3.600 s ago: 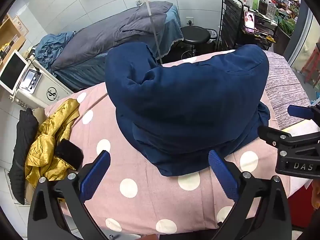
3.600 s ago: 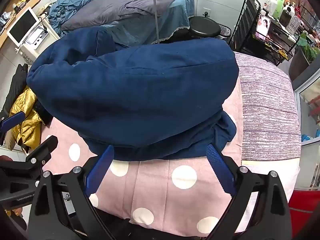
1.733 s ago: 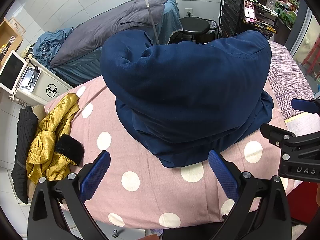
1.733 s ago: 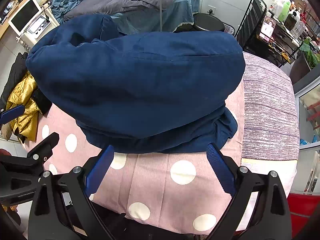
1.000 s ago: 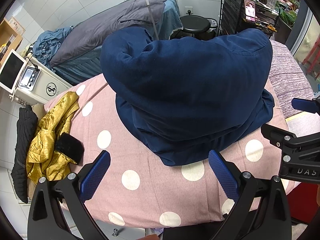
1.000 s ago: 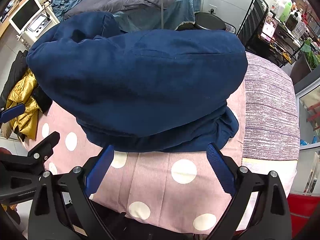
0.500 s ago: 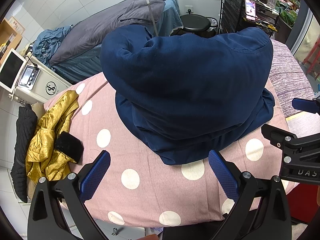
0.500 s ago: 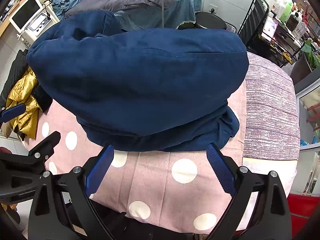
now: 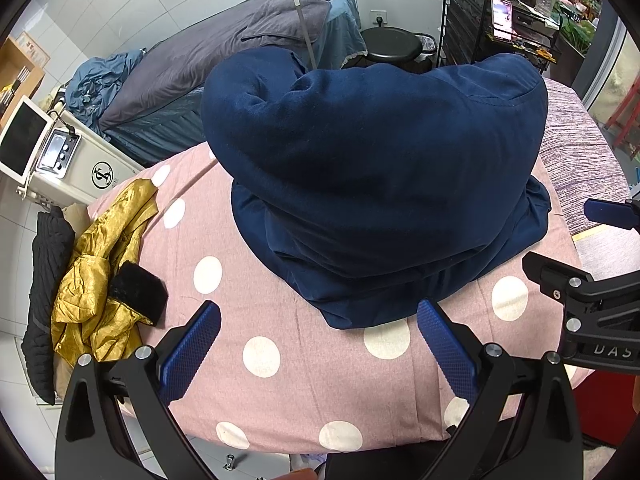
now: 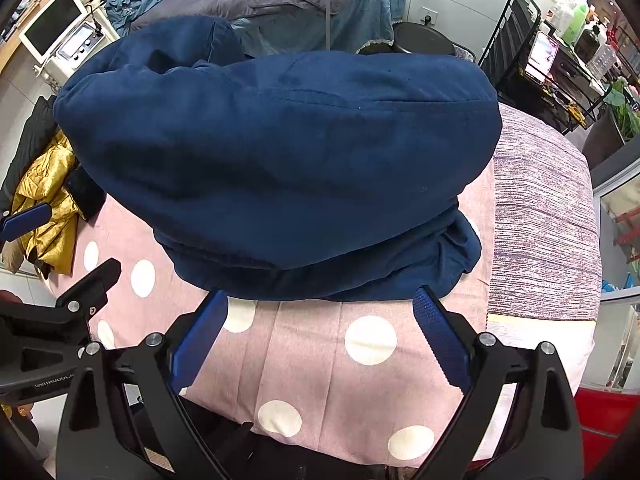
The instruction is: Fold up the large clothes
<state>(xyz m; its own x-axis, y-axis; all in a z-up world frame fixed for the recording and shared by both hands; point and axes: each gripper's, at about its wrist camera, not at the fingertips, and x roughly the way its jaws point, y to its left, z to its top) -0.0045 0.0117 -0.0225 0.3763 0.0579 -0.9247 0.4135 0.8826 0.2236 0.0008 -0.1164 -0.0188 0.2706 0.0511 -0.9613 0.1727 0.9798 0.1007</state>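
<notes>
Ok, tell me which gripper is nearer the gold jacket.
Left. The left gripper hangs right beside the gold jacket at the bed's edge; the right gripper sits farther along, beyond the left one.

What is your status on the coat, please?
Both claws, left and right, open, empty. Blue coat folded in a heap on the spotted bed. Nothing in the way.

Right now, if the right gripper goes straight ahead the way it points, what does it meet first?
Most likely the near lower edge of the folded navy blue padded garment, which lies just past the open right gripper over the pink polka-dot bedsheet. Depth is hard to judge.
</notes>
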